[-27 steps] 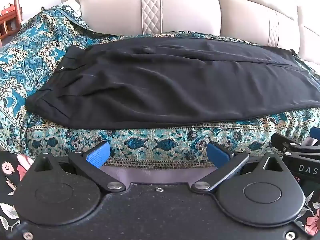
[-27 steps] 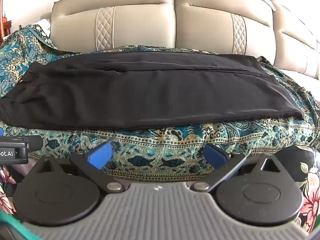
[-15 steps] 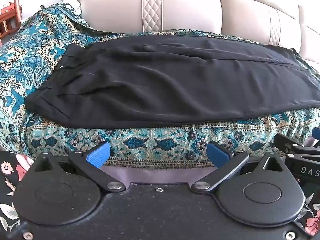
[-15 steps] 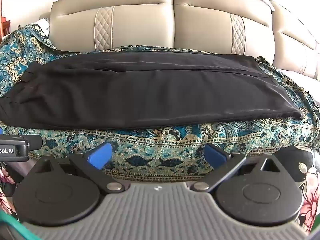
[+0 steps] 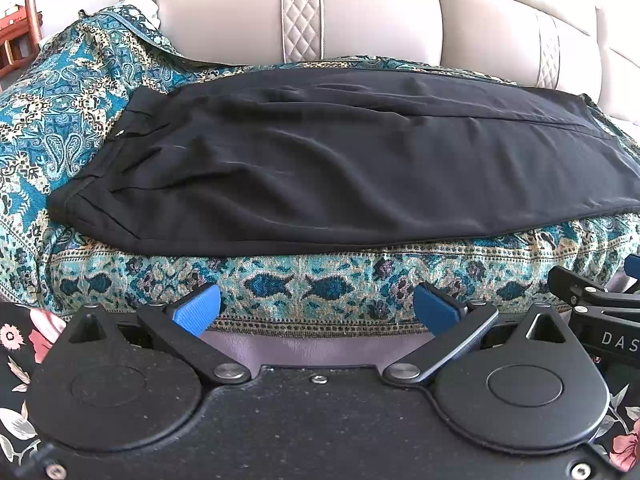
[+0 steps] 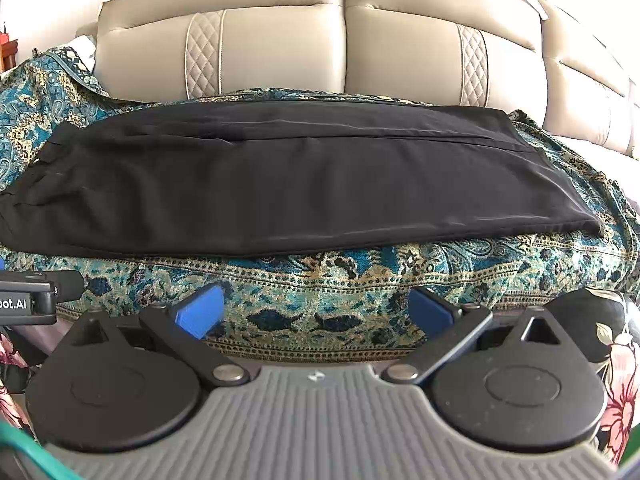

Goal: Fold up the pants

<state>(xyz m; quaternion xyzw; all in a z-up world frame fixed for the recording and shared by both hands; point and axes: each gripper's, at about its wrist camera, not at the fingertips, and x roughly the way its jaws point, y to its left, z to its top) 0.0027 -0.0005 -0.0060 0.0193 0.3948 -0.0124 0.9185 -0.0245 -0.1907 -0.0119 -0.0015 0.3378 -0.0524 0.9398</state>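
Nothing has really shifted since the earlier frames. Long black fabric pants [image 5: 340,160] lie flat across the teal paisley throw [image 5: 60,92] on my beige leather sofa [image 6: 344,40], waistband apparently leftward. Both my left gripper [image 5: 316,312] and right gripper [image 6: 316,312] hover spread wide, empty, tilted down at the throw's front edge.

We hold our left tool [image 5: 316,310] and right tool [image 6: 316,312] side by side, both tilted downward, jaws spread wide with nothing between the blue pads [image 5: 198,309]. From the left view, the right tool sits at three o'clock.
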